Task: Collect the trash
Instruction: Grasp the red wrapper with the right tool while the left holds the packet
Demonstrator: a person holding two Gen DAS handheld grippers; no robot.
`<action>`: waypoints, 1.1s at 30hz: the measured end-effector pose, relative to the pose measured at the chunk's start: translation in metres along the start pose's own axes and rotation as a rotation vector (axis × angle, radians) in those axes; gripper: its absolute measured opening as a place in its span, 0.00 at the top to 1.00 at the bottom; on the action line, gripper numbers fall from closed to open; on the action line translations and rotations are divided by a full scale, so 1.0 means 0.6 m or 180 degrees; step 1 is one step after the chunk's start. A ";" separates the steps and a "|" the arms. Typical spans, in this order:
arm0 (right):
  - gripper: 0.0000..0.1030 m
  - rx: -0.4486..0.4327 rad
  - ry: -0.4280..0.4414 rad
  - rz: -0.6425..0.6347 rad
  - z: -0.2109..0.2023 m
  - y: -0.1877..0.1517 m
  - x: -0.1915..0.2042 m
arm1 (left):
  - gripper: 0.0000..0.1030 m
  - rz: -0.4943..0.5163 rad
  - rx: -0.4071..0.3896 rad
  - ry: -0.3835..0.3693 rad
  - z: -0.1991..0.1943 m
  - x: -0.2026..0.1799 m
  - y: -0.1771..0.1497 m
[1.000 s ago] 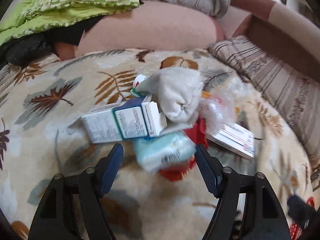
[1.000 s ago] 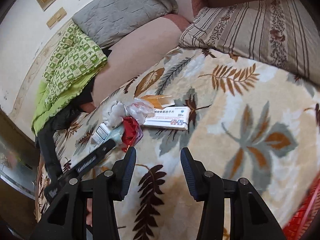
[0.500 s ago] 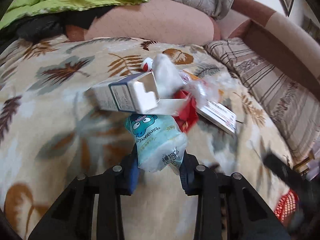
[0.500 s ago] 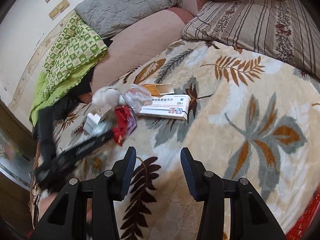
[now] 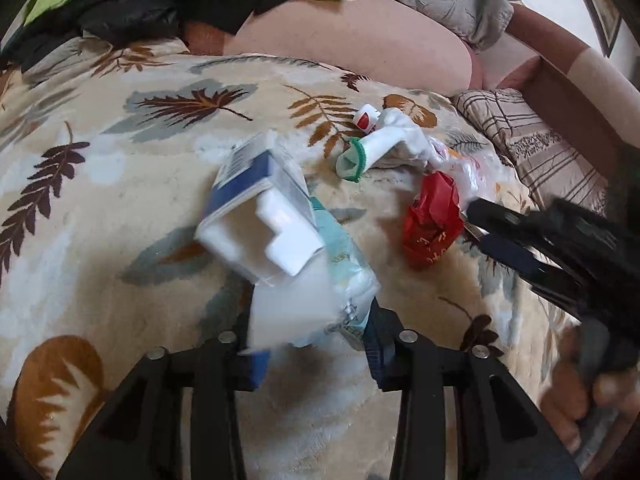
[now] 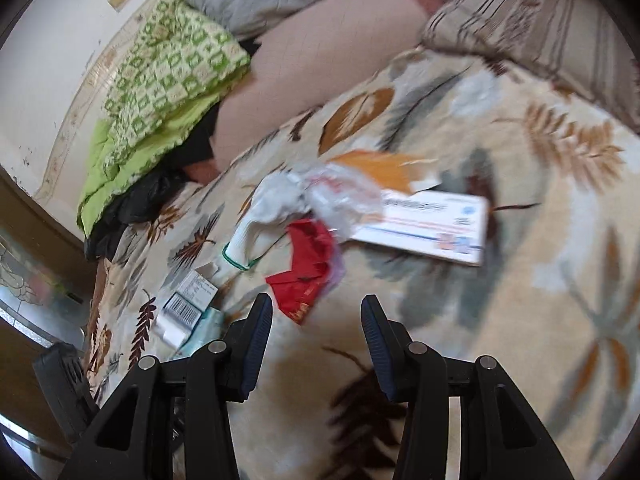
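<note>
My left gripper (image 5: 312,320) has a pale blue tissue packet (image 5: 344,256) pinched between its pads, though its jaws are opening a little. A white and blue carton (image 5: 256,216), open at the end, leans on top of the packet. To the right lie a red wrapper (image 5: 432,224), a white sock with a green cuff (image 5: 384,144) and clear plastic (image 5: 468,168). My right gripper (image 6: 316,320) stands open and empty just short of the red wrapper (image 6: 310,268). Beyond it are the sock (image 6: 264,216) and a flat medicine box (image 6: 432,228). The right gripper (image 5: 480,226) also shows beside the wrapper.
Everything lies on a leaf-patterned blanket (image 5: 120,200). A pink bolster (image 5: 360,48) and a green quilt (image 6: 160,80) bound the far side, and a striped pillow (image 6: 540,32) bounds the right. A small red and white cap (image 5: 366,118) sits behind the sock. A hand (image 5: 580,392) holds the right gripper.
The left gripper closed on the pale blue packet and drew it back, with the carton tipping onto it. The right gripper moved left toward the red wrapper, still open.
</note>
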State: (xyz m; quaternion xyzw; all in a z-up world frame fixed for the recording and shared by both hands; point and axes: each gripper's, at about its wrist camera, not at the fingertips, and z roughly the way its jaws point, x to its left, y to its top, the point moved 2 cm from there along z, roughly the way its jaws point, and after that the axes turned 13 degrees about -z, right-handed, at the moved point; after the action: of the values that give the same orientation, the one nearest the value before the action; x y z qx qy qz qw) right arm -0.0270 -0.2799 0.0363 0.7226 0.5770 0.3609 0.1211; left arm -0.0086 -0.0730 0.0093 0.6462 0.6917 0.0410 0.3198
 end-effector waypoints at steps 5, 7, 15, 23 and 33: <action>0.52 0.0174 -0.0036 0.0059 0.075 0.033 0.008 | 0.46 -0.0061 0.0022 0.0044 0.011 0.011 0.009; 0.52 0.0269 -0.0114 0.0028 0.104 0.038 0.012 | 0.49 -0.0050 0.0008 0.0040 0.014 0.012 0.013; 0.76 0.0025 -0.0221 -0.0184 0.039 0.013 0.024 | 0.70 0.0172 -0.0081 -0.0143 -0.003 -0.018 -0.002; 0.77 -0.0350 -0.0564 -0.0113 -0.128 -0.098 -0.004 | 0.70 0.0918 -0.0696 -0.0283 -0.066 -0.110 -0.052; 0.77 -0.0592 -0.1078 -0.0327 -0.179 -0.133 -0.034 | 0.70 0.1216 -0.0859 -0.0175 -0.065 -0.148 -0.076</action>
State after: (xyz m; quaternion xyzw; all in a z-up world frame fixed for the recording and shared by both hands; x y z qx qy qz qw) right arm -0.1593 -0.3005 0.0576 0.7283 0.5487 0.2792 0.3009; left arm -0.0707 -0.1484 0.0533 0.7176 0.5362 0.1752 0.4083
